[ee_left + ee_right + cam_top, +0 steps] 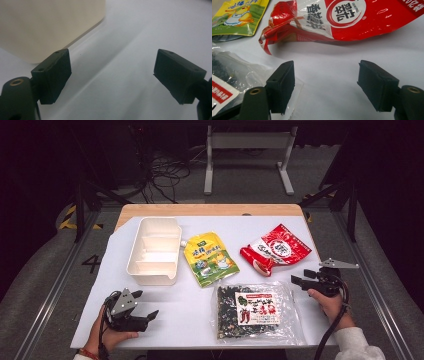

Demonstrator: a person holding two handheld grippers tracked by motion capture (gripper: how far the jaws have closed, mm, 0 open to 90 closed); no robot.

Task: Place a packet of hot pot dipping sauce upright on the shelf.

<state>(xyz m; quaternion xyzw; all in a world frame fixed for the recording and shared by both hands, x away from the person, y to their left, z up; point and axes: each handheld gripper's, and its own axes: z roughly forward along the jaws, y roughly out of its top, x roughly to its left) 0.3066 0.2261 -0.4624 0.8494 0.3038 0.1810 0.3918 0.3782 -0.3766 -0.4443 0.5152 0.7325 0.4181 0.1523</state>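
Presently the white table cover (200,310) carries four items, reported largest first. The cream divided tray (154,251) stands at the left rear, its compartments bare. The clear bag of dark dried contents with a red-and-white label (256,311) lies flat at the front, right of centre. The red-and-white packet (278,250) lies at the right rear, its crumpled end toward the centre. The yellow-green pouch (210,258) lies between tray and red packet, just beside the tray.

The left gripper (146,314) rests low at the front left, near the tray wall (50,25); jaws spread, nothing between them. The right gripper (298,279) sits beside the clear bag's right edge (242,72), facing the red packet (342,20); jaws spread, gripping nothing.
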